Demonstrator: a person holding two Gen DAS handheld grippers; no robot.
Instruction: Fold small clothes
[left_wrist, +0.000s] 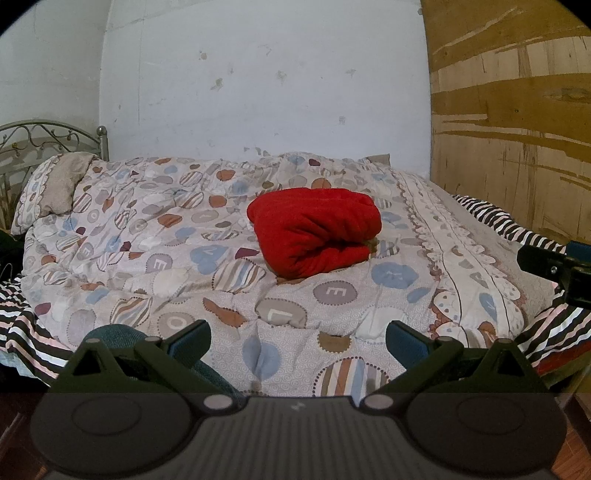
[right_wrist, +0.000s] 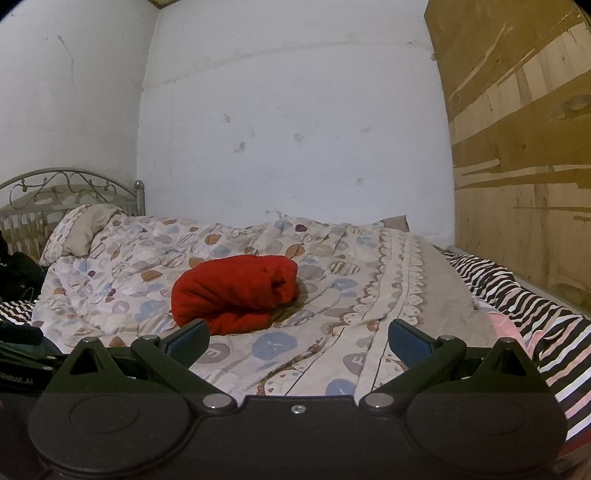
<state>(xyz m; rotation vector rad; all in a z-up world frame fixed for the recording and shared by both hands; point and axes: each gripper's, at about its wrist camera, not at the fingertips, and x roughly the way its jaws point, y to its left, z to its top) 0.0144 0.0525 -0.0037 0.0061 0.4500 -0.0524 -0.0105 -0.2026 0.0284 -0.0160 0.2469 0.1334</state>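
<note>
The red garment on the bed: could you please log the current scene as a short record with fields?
garment: red garment, folded into a thick bundle
support: patterned quilt, garment near its middle
left gripper: open, empty, short of the garment
right gripper: open, empty, short of the garment
backdrop: white wall, wooden board

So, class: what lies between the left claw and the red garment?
Only bare patterned quilt lies between the open left claw and the folded red garment, as the left wrist view shows.

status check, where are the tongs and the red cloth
Left tongs open, empty, back from the bed. Right tongs open, empty. Red fleece garment lies bundled on the patterned quilt, untouched. Nothing in the way.
</note>
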